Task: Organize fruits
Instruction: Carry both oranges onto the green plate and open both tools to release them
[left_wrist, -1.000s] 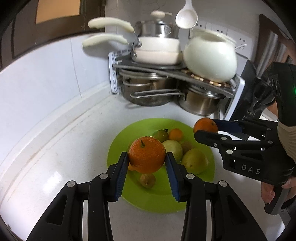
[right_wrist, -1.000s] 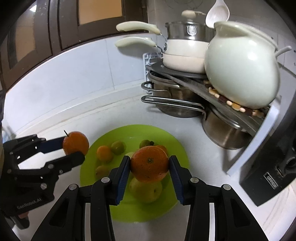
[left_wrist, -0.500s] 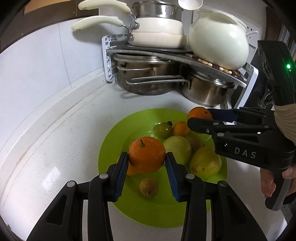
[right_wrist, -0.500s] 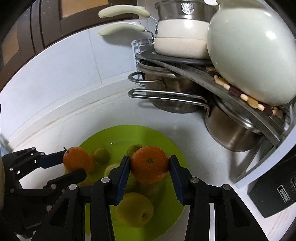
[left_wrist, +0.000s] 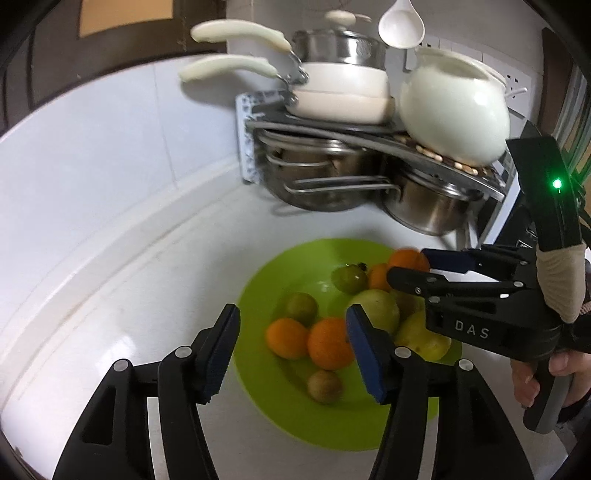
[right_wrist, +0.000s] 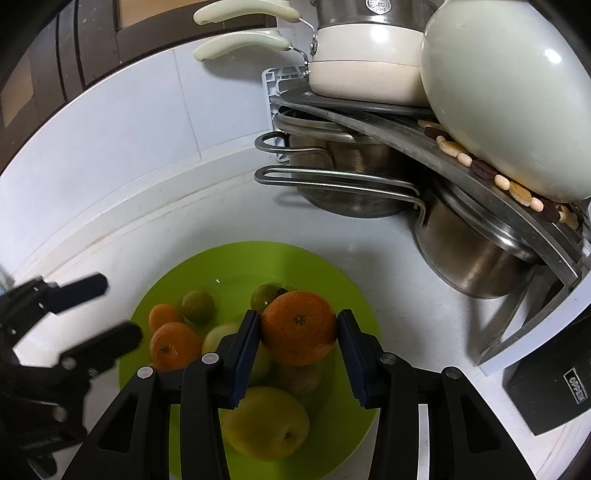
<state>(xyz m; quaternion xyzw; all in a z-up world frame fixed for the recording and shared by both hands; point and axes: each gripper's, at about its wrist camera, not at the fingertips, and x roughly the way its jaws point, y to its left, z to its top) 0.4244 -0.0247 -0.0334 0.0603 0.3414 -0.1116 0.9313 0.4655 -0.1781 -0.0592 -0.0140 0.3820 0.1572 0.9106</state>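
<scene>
My left hand-held gripper (left_wrist: 291, 334) has just been opening its jaws, and nothing is pressed between the blue pads now. The round orange fruit (left_wrist: 330, 343) it hovers over lies on the flat lime-green plastic plate (left_wrist: 266, 280), touching a second, smaller orange (left_wrist: 287, 338). I think this fruit may roll, because it leans on its neighbours and the plate looks almost flat with a very low rim. If it rolls out, it goes onto the white surface (left_wrist: 155, 258).

My right hand-held gripper (right_wrist: 298, 334) is clamped on another round orange with a small dark navel (right_wrist: 298, 328), above the middle of the same plate. Below it lie a yellow-green pear-like fruit (right_wrist: 266, 424) and some small green ones. If I release from here, the orange can land on this pile, bounce and push other fruits toward the rim. The two hand-held grippers are near each other over the plate, so a careless move could make them collide.
</scene>
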